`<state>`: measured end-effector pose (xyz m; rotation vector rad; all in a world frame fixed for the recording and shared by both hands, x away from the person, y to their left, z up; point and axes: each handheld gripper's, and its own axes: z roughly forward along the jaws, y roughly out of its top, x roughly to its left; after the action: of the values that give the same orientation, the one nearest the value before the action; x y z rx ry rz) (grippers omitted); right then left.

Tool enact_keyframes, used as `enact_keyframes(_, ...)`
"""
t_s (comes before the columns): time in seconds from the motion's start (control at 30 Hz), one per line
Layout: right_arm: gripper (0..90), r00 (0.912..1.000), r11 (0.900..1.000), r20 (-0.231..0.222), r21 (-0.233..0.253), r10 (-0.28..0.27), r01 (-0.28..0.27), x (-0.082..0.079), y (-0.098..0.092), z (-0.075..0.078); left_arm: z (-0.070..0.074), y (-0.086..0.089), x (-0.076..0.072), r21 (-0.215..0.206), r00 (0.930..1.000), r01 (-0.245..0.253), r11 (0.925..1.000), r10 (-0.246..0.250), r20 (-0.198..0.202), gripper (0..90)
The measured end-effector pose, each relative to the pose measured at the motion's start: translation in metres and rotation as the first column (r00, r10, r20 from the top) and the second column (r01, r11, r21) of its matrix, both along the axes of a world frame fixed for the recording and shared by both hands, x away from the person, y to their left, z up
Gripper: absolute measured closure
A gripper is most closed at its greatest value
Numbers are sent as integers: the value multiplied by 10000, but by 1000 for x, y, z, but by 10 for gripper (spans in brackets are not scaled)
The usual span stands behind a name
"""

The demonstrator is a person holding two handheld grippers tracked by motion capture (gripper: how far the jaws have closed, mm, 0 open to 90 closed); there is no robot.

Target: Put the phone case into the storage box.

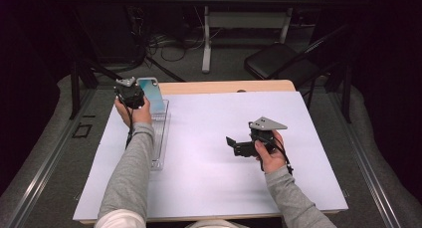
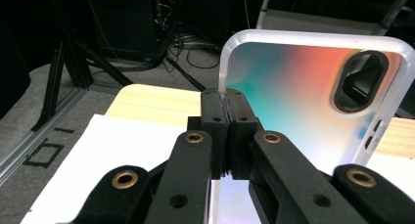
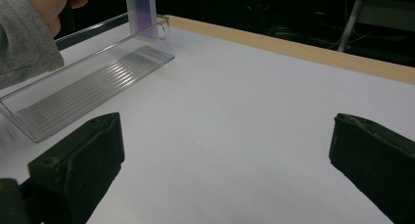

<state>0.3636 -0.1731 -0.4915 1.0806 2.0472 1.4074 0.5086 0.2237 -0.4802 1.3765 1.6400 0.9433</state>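
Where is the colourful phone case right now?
The phone case is at the table's far left in the high view, pinched upright by the left tongs over the far end of the clear tray.

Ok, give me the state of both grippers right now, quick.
Left gripper: jaws shut on the edge of the phone case, held upright over the clear tray.
Right gripper: jaws open, holding nothing.

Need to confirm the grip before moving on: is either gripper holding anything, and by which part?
The left gripper is shut on the phone case, pinching its side edge. The right gripper is open and holds nothing.
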Motion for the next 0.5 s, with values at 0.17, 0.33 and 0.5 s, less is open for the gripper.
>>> enact_keyframes(0.17,0,10000,10000,-40,-46,57,-57,0,2,-1,-3,1,1,-85,10000,-33,10000,33,61,886)
enact_keyframes(0.33,0,9999,10000,-63,-45,86,-86,1,2,-2,-8,0,2,-65,10000,-22,10000,22,-4,886)
enact_keyframes(0.5,0,9998,9999,-148,-15,117,-118,0,2,-3,-13,-3,3,-18,9999,-3,10000,3,-100,886)
